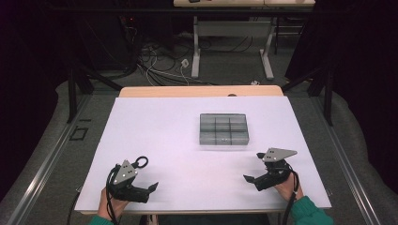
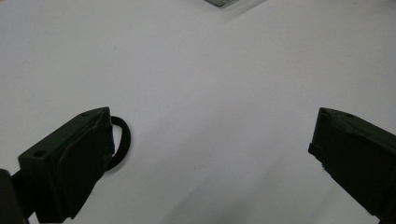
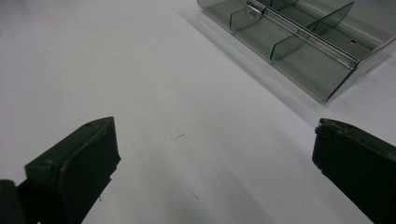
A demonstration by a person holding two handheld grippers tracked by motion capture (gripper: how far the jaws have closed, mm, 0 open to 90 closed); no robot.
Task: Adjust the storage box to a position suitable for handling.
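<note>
Your left gripper (image 1: 151, 188) sits low at the near left of the white table (image 1: 159, 136), jaws spread wide with nothing between them. In the left gripper view a small black ring (image 2: 120, 142) lies on the table just beside one jaw. Your right gripper (image 1: 253, 180) is at the near right, jaws also spread and empty, pointing inward across the table.

The compartment box (image 1: 224, 129) lies flat near the middle of the table, well apart from both grippers and closer to your right one. It is a shallow, smoke-grey, see-through plastic tray divided by thin partitions into a grid of compartments. In the right gripper view the compartment box (image 3: 299, 46) shows a clear lengthwise rail and upright dividers; the cells in sight look empty.
</note>
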